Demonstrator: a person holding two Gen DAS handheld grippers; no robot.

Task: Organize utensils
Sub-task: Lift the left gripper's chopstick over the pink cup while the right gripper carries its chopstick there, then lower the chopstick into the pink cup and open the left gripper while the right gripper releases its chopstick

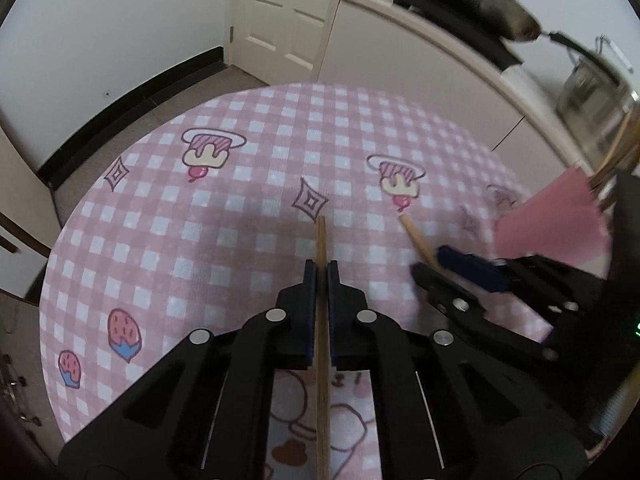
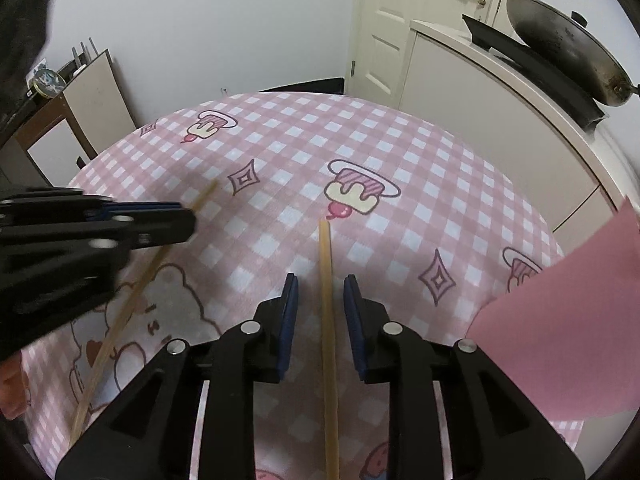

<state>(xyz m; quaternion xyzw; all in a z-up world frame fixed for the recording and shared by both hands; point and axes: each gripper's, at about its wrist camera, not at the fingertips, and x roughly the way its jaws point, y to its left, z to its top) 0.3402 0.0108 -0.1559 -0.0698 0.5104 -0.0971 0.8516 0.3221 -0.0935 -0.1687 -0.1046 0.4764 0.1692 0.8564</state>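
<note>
Over checked desk (image 1: 168,216): left gripper (image 1: 321,270) jaws clamped on chopstick (image 1: 322,320); right gripper (image 2: 320,284) jaws parted around second chopstick (image 2: 329,320), not pinching. Pink holder (image 2: 580,320) awaits; neither stowed.

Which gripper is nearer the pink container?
Right. The right gripper sits just beside the pink container. The left gripper is on the right gripper's far side, farther from it.

Both cams ride the grippers, tilted steeply down, close over the round pink checked tablecloth (image 1: 224,216). They share it, plus the white panelled door (image 2: 384,40) behind.
</note>
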